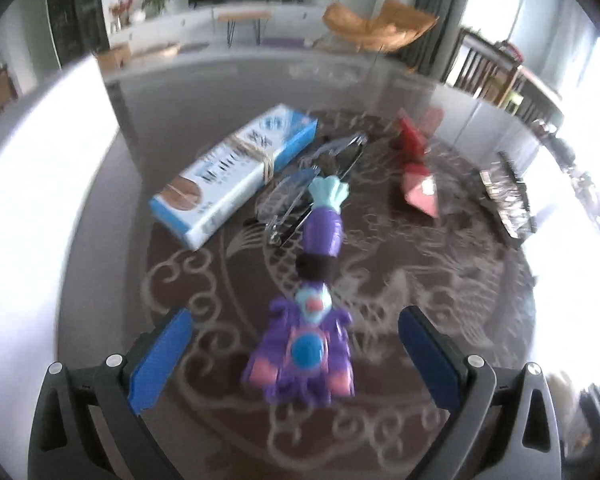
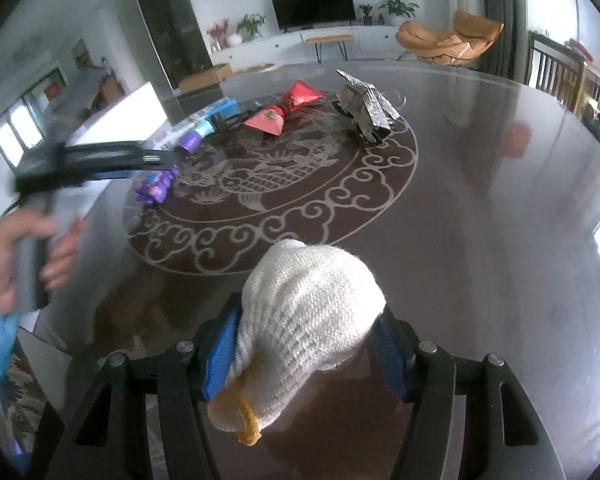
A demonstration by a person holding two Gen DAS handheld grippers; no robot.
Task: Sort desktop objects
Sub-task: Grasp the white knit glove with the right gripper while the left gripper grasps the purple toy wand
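The white knitted glove sits bunched between the blue pads of the right gripper, at 6 o'clock in the right wrist view; the jaws are closed on it, pressing both its sides, and its yellow cuff hangs below the pads. Beneath it lies the dark round table with a pale scroll-and-fish pattern at its middle.

In the left wrist view the left gripper stands wide, its blue pads clear of the purple toy that lies on the table between them at 6 o'clock — touching neither pad. Up from the toy, toward 12 o'clock, lie a black piece and a purple piece with a pale teal fin. At 10 o'clock is a blue and white box tied with string; its print is too blurred to read. Just beside it lie clear plastic items, hard to make out. At 2 o'clock lie two red pouches, the nearer with a pale label that cannot be read.

From the right wrist view a silvery foil packet lies at 1 o'clock, and at 9 o'clock a hand in a blue sleeve grips the other tool's handle.
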